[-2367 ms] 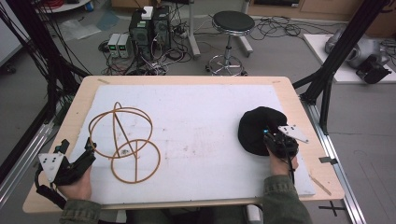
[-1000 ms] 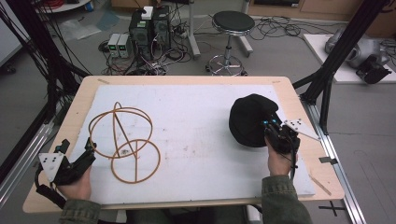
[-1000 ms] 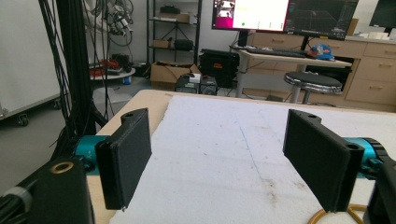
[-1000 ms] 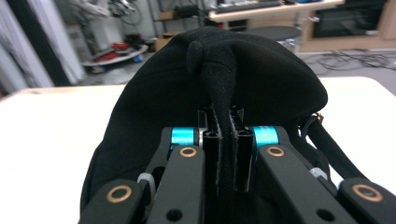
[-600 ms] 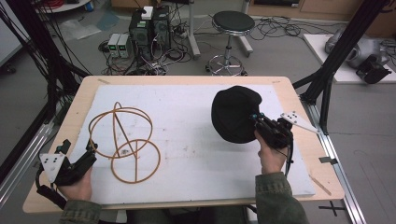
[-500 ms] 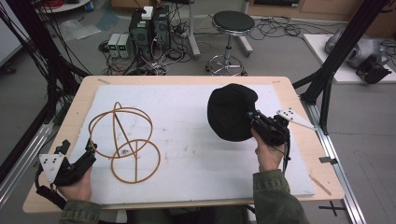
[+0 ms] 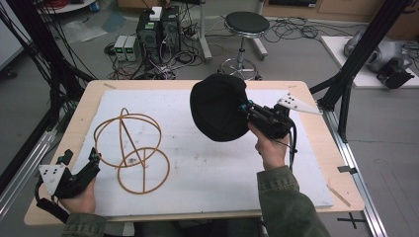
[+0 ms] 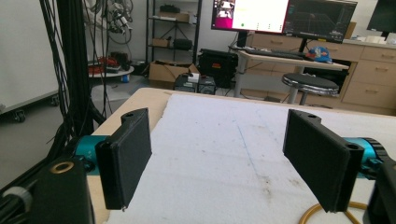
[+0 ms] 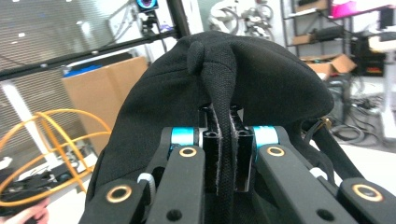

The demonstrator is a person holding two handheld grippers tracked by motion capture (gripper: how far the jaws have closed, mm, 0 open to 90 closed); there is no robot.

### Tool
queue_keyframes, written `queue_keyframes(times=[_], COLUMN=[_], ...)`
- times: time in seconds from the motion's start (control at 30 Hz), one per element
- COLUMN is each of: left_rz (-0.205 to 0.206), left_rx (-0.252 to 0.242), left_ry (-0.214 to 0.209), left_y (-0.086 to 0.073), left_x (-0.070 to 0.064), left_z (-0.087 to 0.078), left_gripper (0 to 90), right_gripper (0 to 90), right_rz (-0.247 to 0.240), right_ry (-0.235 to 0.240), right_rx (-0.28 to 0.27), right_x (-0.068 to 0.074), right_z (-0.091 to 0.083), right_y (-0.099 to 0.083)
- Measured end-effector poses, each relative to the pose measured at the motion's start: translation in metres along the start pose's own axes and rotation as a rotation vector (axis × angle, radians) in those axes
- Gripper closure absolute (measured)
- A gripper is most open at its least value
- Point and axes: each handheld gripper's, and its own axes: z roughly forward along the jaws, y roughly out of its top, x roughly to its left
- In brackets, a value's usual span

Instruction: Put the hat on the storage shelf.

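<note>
Looking across the bench (image 7: 306, 163), I start with its white mat, which covers nearly all of the top in the high view. On its left half stands the orange wire frame (image 7: 129, 148), two hoops crossing upright over a flat ring, its tall axis rising straight off the mat. Next in size is the black cap (image 7: 218, 113), held up in the air above the upper middle of the frame, clear of the mat and well apart from the wire frame, which lies to its lower left. My right gripper (image 7: 245, 109) has the cap: in the right gripper view its fingers (image 9: 209, 158) are clenched on a ridge of black fabric that runs up between them, and the crown bulges beyond them with its little top button in the upper middle of that frame. The cap's open side seems to face down and left, towards the frame. My left gripper (image 7: 79, 159) rests at the lower left corner of the bench, just beside the flat ring; in the left gripper view its fingers (image 8: 123, 154) stand wide and released, nothing between them but mat. That hand is the nearer one to the frame, so I judge it best placed to steady the wire while the right carries the cap leftwards and down over the hoops
</note>
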Motion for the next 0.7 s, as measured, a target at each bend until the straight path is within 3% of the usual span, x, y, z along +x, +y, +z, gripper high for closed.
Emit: queue_keyframes(times=[0.07, 0.13, 0.17, 0.2, 0.33, 0.4, 0.47, 0.5, 0.57, 0.6, 0.7], left_rz=[-0.001, -0.001, 0.001, -0.002, 0.001, 0.002, 0.002, 0.0, 0.0, 0.001, 0.0], left_rx=[-0.001, -0.002, 0.0, -0.003, 0.002, 0.005, 0.005, 0.002, 0.001, 0.002, 0.003], left_ry=[0.002, 0.005, 0.009, 0.013, 0.008, 0.005, 0.005, 0.005, 0.003, 0.002, 0.001], left_y=[0.0, 0.0, 0.0, 0.0, 0.0, 0.0, 0.0, 0.0, 0.0, 0.0, -0.001], left_x=[0.0, 0.001, 0.0, 0.0, -0.001, -0.001, -0.001, -0.001, -0.002, -0.002, -0.001], left_z=[-0.001, -0.001, -0.001, -0.001, -0.001, 0.0, 0.0, 0.0, -0.001, -0.001, -0.001], left_gripper=[23.8, 23.8, 23.8, 23.7, 23.6, 23.6, 23.6, 23.6, 23.6, 23.6, 23.6], right_gripper=[87.0, 87.0, 87.0, 87.0, 87.0, 87.0, 87.0, 87.0, 87.0, 87.0, 87.0], right_rz=[-0.004, 0.001, 0.001, 0.009, -0.006, -0.009, -0.003, 0.005, 0.007, 0.013, 0.013], right_ry=[0.019, 0.087, 0.087, 0.154, 0.2, 0.233, 0.244, 0.281, 0.294, 0.328, 0.348], right_rx=[-0.003, -0.014, -0.014, -0.026, -0.027, -0.024, -0.026, -0.032, -0.031, -0.035, -0.025], right_x=[0.003, 0.011, 0.011, 0.015, 0.02, 0.027, 0.029, 0.035, 0.037, 0.044, 0.05], right_z=[0.003, 0.011, 0.011, 0.017, 0.026, 0.039, 0.042, 0.051, 0.054, 0.062, 0.068], right_y=[0.002, 0.006, 0.006, 0.009, 0.011, 0.013, 0.013, 0.013, 0.013, 0.013, 0.012])
